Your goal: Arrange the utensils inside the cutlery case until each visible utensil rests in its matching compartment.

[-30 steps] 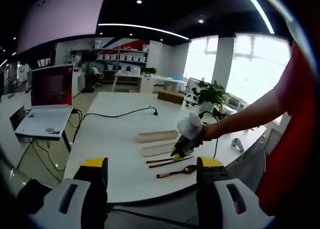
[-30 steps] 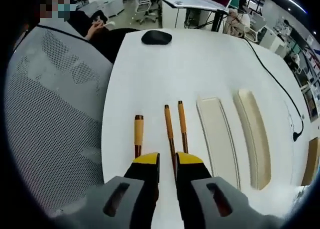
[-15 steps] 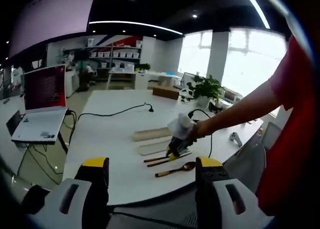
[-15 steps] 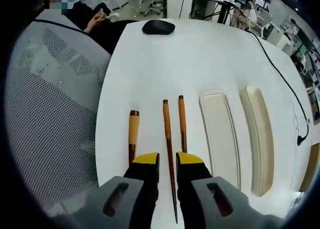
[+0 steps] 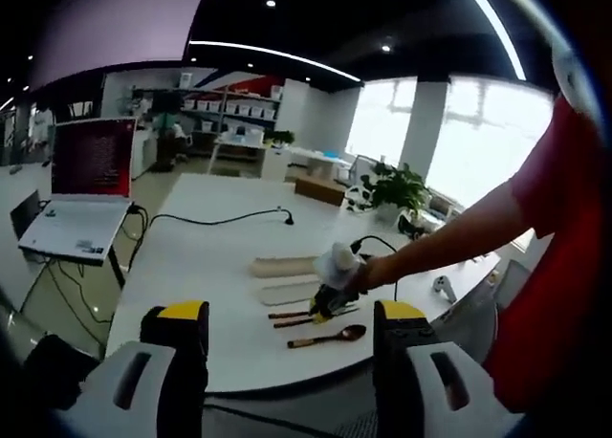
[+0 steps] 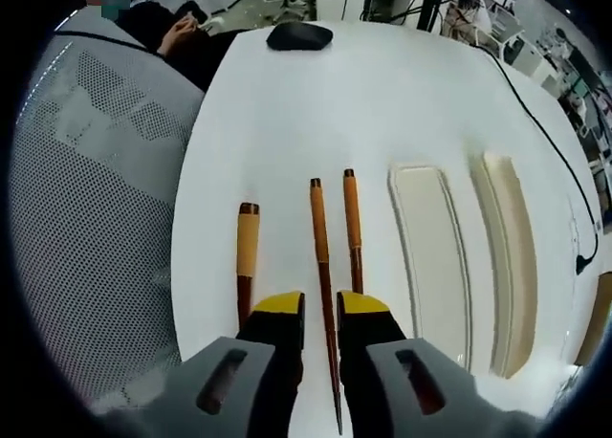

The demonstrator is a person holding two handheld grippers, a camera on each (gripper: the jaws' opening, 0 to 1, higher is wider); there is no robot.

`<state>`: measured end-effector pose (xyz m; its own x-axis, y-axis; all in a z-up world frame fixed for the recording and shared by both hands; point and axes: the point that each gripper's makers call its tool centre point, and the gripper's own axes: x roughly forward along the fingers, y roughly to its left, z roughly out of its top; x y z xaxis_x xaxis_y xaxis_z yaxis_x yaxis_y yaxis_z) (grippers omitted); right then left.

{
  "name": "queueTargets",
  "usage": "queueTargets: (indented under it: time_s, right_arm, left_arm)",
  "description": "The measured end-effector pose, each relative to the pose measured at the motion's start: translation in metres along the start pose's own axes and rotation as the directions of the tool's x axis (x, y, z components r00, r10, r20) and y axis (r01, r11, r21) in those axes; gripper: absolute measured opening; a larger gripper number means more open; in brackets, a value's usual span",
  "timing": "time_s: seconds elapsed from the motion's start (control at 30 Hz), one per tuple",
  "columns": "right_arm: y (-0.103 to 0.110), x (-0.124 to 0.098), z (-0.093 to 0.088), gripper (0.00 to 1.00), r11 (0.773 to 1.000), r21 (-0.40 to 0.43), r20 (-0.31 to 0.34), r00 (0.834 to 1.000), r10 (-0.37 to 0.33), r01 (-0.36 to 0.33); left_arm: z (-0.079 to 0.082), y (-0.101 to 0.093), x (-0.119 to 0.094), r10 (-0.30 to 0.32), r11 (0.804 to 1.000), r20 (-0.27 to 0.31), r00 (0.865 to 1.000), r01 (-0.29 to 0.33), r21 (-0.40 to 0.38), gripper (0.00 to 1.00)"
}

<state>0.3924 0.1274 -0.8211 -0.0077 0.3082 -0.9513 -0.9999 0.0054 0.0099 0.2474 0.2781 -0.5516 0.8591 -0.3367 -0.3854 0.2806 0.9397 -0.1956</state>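
Two wooden chopsticks [image 6: 352,228] and a wooden spoon [image 6: 247,256] lie side by side on the white table [image 6: 287,113]. To their right lie the cream cutlery case tray [image 6: 430,256] and its lid [image 6: 512,256]. My right gripper [image 6: 321,309] is low over the table, its jaws a narrow gap apart. The left chopstick [image 6: 319,237] runs through that gap with table showing on both sides. My left gripper [image 5: 292,318] hangs wide open and well back from the table. It looks at the right gripper [image 5: 330,293], chopsticks [image 5: 296,317], spoon [image 5: 330,339] and case [image 5: 287,266].
A black mouse [image 6: 298,36] sits at the table's far end and a black cable [image 6: 535,113] runs along the right. A grey mesh chair [image 6: 86,218] stands left of the table, with a seated person beyond. A laptop [image 5: 81,199] and a plant [image 5: 402,185] stand farther off.
The right gripper has moved forward along the chopsticks, so one now runs through the jaw gap. The gap has kept its width. The left gripper view has only shifted a little.
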Motion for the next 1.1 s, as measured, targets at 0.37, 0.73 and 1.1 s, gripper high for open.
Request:
queueTargets:
  time_s: [0.37,0.73,1.1]
  right_arm:
    - [-0.0036,0.0072,-0.0036,0.06,1.000,-0.003,-0.037,0.999,-0.008,0.008]
    - [-0.0041,0.0096,-0.0039,0.01,0.998,-0.053,-0.035,0.999,-0.025,0.024]
    - [-0.0067,0.0102,-0.0050,0.00,0.999,-0.018,-0.130,0.991,-0.029,0.027]
  left_arm:
    - [-0.0012,-0.0016,-0.0005,0.012,1.000,-0.009,1.000,-0.012,0.016,0.71]
    - [-0.0059,-0.0036,0.0056,0.013,0.998,-0.034,0.999,-0.011,0.058,0.71]
    - [-0.0053,0.0023,0.0058,0.019,0.998,-0.026,0.999,-0.018,0.054,0.71]
